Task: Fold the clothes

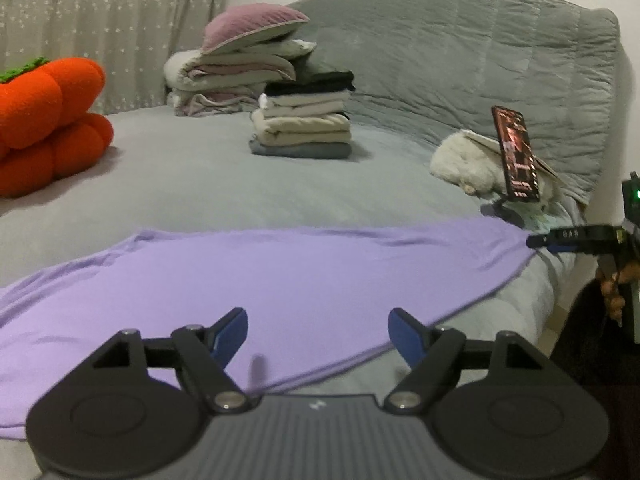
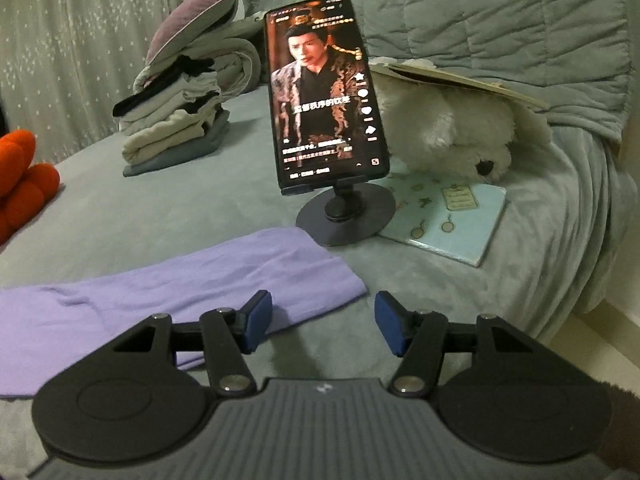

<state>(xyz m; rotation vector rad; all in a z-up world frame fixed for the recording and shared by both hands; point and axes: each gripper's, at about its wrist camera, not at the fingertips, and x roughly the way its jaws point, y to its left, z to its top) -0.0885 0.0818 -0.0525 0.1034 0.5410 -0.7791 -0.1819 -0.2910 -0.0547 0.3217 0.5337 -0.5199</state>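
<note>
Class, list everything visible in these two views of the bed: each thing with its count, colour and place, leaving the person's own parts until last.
Garment: one, lilac, spread flat at the bed's near edge.
Folded stack: one, cream, black, grey-blue, mid-bed.
Bedding pile: one, cream and mauve, behind the stack.
Plush: one, orange, far left.
Phone: one, black, lit, on a round stand.
Soft toy: one, white, right of the phone.
Notebook: one, pale blue, beside the stand.
Quilt: one, grey, over the headboard.
Curtain: grey, behind.
Left tool: open, over the garment.
Right tool: open, at the garment's end.
</note>
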